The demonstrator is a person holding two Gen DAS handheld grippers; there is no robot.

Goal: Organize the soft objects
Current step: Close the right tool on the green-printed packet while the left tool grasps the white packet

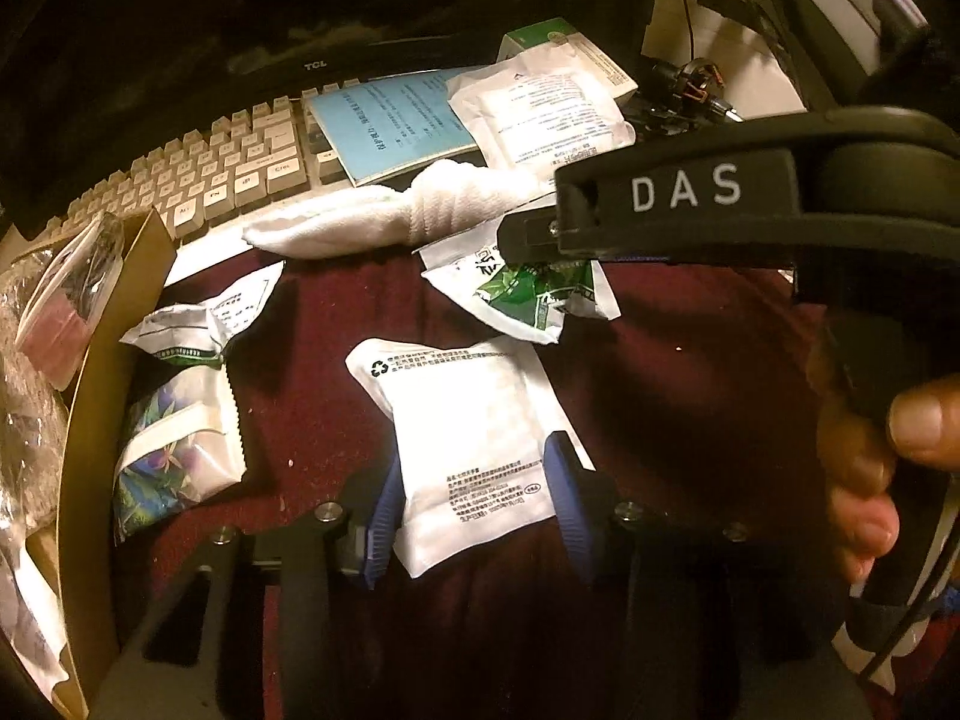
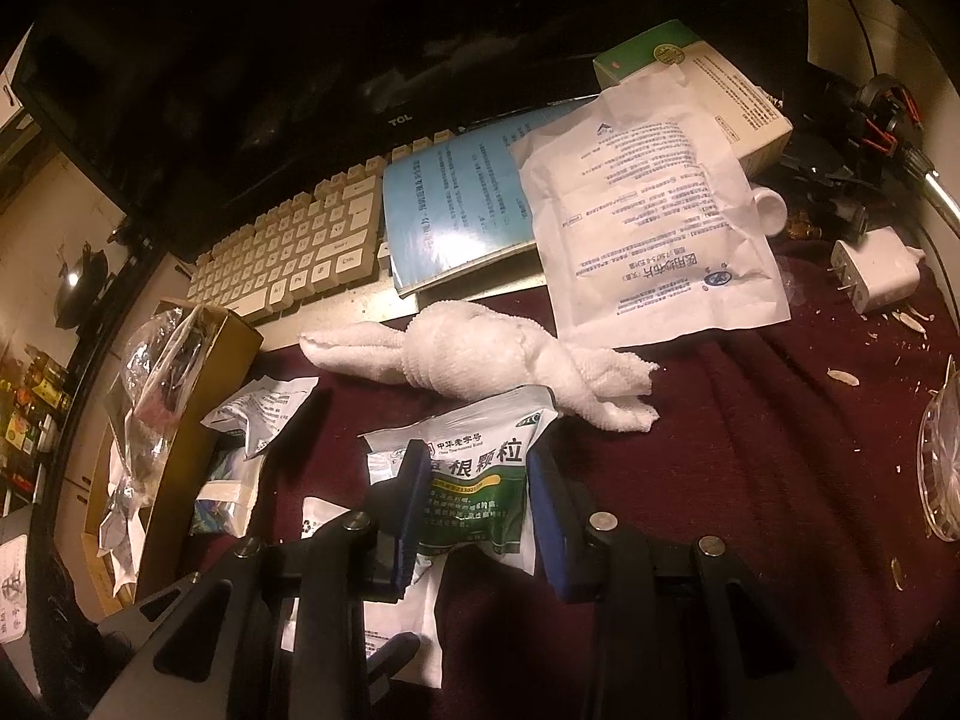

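A white soft packet with a recycling mark lies on the dark red cloth. My left gripper is shut on its near end, a blue pad against each side. In the right wrist view, my right gripper is shut on a green-and-white granule packet. The same packet shows in the left wrist view under the right tool's black housing. Behind both lies a rolled white towel. Two more packets rest beside a cardboard box.
A keyboard, a blue booklet, a large white pouch and a green-topped carton crowd the back. A white plug and a glass dish sit at right. The box holds plastic bags. A person's fingers grip the right tool.
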